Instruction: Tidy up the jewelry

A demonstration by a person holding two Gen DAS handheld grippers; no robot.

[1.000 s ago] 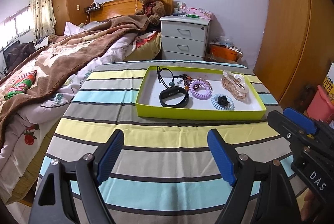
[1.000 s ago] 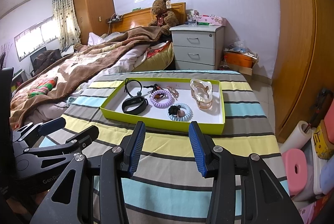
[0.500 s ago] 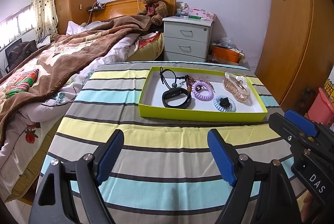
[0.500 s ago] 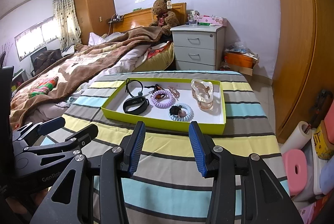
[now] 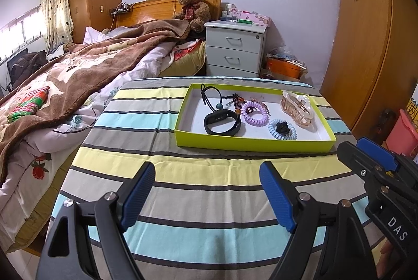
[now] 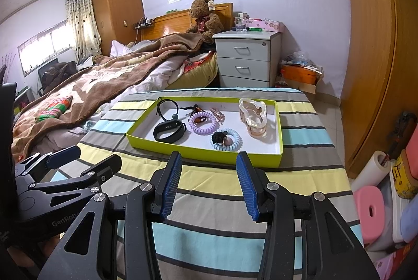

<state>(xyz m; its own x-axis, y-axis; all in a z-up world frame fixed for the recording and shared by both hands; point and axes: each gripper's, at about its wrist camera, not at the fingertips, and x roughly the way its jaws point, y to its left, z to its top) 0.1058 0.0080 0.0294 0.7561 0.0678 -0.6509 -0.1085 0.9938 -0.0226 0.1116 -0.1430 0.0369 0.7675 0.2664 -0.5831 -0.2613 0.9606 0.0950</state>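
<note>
A lime-green tray [image 5: 253,144] sits on the striped tablecloth. It holds a black wristband [image 5: 222,122], a purple spiral hair tie [image 5: 254,116], a light blue spiral hair tie [image 5: 282,129], a clear beige claw clip [image 5: 296,107], a black cord with a bead [image 5: 211,97] and a beaded charm [image 5: 236,103]. My left gripper [image 5: 206,167] hovers open over the cloth, short of the tray. Beside it, my right gripper [image 6: 209,157] is open and empty, near the tray's [image 6: 203,149] front wall. Each gripper shows in the other's view: the right gripper [image 5: 365,152], the left gripper [image 6: 88,158].
A bed with a brown blanket [image 5: 78,76] lies to the left of the table. Behind stand a white nightstand [image 5: 235,50] and a teddy bear [image 5: 192,5]. A wooden wardrobe [image 5: 365,45] lines the right side. Pink stools [image 6: 371,214] and clutter crowd the floor at right.
</note>
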